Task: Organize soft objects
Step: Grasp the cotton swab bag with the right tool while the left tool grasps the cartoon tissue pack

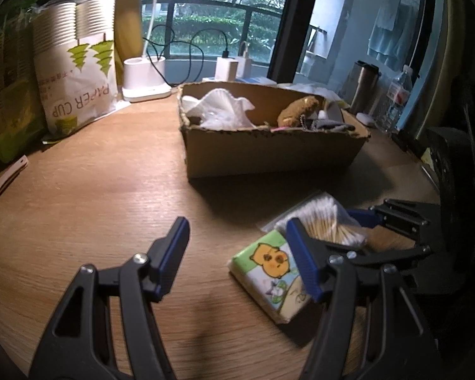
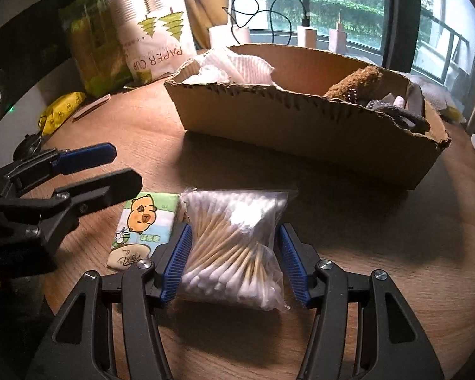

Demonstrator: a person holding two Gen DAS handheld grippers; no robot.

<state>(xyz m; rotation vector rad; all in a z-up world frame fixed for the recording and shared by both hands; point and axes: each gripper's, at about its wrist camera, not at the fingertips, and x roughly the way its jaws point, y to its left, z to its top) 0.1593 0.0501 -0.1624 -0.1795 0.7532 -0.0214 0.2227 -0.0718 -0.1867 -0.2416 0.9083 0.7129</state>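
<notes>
We see the right gripper (image 2: 234,262) with its jaws spread wide around a clear, crinkled plastic bag of cotton swabs (image 2: 234,247); the ribbed blue pads (image 2: 177,261) stand at either side of the bag. The left pad looks to be touching the plastic, the right one sits just off it, so we cannot say the bag is gripped. Pale wooden sticks and white cotton tips show through the film. The bag lies flat on the wooden table (image 2: 380,221).

Just left of the right gripper's left jaw lies a flat, soft tissue pack (image 2: 144,224) printed with an orange cartoon animal; its near corner is hidden behind that jaw.

The left gripper (image 1: 237,253) is also wide open and holds nothing. In its own view the tissue pack (image 1: 266,269) lies under and just inside its right jaw, partly covered by the blue pad, with bare table between the jaws.

Beyond both pairs of jaws stands a shallow cardboard box (image 2: 269,120) with a ragged, torn rim. Inside we make out crumpled white plastic or paper (image 2: 234,66), a brown plush toy (image 2: 354,84) and something grey at the right end, too hidden to name. Far left of the jaws, a plastic sleeve of paper cups (image 1: 76,63) leans upright.
</notes>
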